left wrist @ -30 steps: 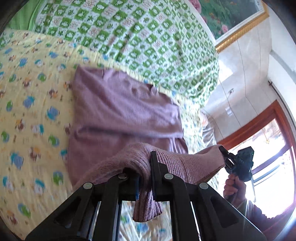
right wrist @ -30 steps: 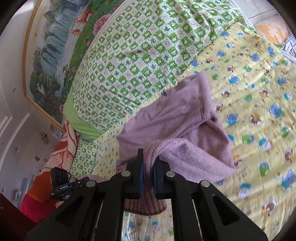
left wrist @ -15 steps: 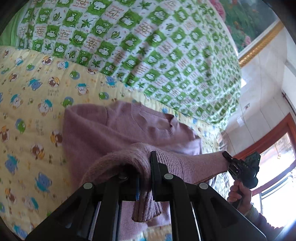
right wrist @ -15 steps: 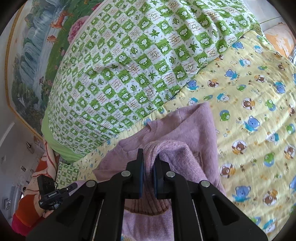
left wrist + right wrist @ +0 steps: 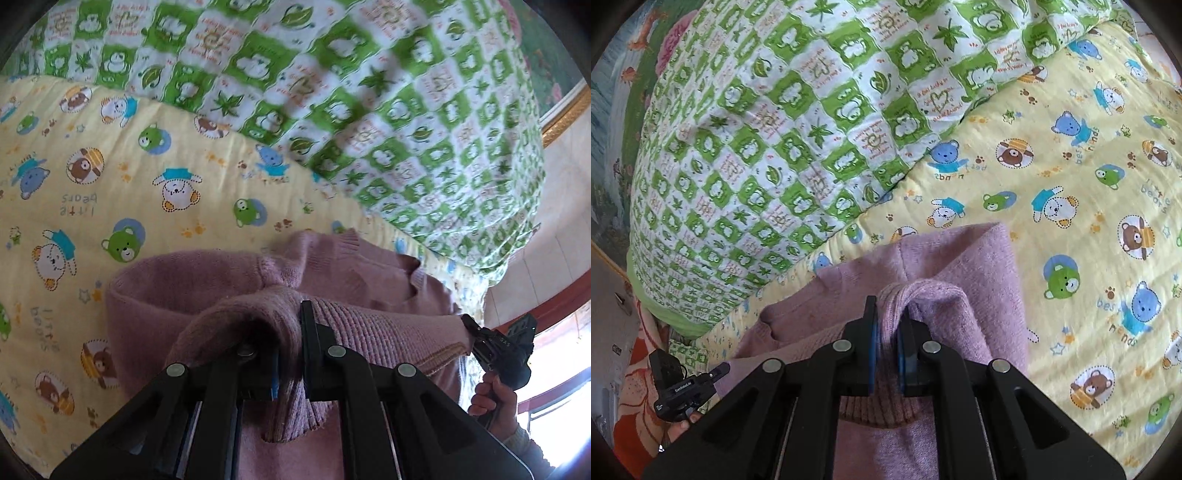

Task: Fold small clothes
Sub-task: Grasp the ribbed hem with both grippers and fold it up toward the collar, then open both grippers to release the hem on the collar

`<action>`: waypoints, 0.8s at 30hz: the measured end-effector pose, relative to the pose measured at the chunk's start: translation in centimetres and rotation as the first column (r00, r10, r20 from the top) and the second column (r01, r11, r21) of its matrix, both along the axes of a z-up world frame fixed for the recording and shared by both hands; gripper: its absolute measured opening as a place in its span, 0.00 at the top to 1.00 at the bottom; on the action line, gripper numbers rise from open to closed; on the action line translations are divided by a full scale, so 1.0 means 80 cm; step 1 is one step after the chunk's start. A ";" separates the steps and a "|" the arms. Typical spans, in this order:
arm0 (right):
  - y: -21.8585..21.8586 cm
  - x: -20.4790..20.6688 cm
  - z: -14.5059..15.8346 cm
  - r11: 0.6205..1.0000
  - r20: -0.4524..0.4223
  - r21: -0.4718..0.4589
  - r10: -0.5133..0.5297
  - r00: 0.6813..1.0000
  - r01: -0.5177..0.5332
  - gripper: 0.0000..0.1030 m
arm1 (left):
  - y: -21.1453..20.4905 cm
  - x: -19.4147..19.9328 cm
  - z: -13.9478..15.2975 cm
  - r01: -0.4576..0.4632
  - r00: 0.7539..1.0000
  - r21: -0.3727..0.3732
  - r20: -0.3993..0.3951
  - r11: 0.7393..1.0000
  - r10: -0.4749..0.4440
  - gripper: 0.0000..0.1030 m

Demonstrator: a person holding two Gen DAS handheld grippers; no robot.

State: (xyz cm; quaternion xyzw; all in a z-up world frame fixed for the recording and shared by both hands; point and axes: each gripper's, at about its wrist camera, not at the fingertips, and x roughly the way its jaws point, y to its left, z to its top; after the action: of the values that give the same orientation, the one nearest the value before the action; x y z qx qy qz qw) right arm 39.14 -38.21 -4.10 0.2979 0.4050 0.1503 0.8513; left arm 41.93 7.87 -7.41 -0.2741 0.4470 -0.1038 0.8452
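Observation:
A small mauve knit sweater [image 5: 207, 280] lies on the yellow bear-print sheet [image 5: 110, 177]. My left gripper [image 5: 290, 332] is shut on its ribbed hem, which is carried over the sweater's body toward the neckline [image 5: 332, 251]. My right gripper [image 5: 888, 321] is shut on the other end of the same hem; the sweater [image 5: 975, 266] lies under it. The right gripper also shows in the left wrist view [image 5: 480, 339], and the left gripper shows in the right wrist view [image 5: 716, 369]. The hem stretches between them.
A green and white checked quilt [image 5: 369, 92] is piled along the far edge of the bed, just past the sweater's neckline; it also shows in the right wrist view [image 5: 783, 129]. A framed painting [image 5: 613, 92] hangs behind it. A window [image 5: 561, 406] is at right.
Both grippers have carried the hem forward over the sweater toward the neckline and lower to the bed. The sweater's body now lies folded under the hem. Both stay shut.

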 end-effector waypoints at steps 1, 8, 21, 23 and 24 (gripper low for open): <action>0.000 0.004 -0.004 1.000 -0.008 -0.005 -0.001 1.000 0.001 0.91 | 0.000 0.006 -0.006 -0.002 1.000 0.003 -0.009 1.000 0.002 0.93; -0.001 0.023 -0.023 1.000 -0.047 0.000 -0.006 0.999 0.006 0.87 | 0.003 0.015 -0.015 -0.009 0.999 -0.029 -0.046 1.000 0.008 0.88; -0.016 -0.039 0.051 0.999 0.107 -0.037 -0.033 0.994 0.038 0.46 | -0.014 -0.103 0.068 -0.015 0.996 0.048 0.084 0.999 0.011 0.37; 0.000 -0.062 0.061 0.998 0.145 -0.063 0.033 0.989 -0.024 0.46 | -0.039 -0.121 0.059 0.067 0.995 0.007 0.078 0.998 -0.068 0.35; 0.012 -0.076 0.063 0.995 0.164 -0.068 0.078 0.983 -0.067 0.46 | -0.063 -0.129 0.046 0.136 0.989 -0.003 0.054 0.991 -0.135 0.35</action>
State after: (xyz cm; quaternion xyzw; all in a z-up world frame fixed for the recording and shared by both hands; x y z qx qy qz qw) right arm 33.06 -37.25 0.94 0.2430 0.3474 0.1930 0.8849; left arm 31.59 2.85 -3.77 -0.2428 0.4415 -0.1697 0.8469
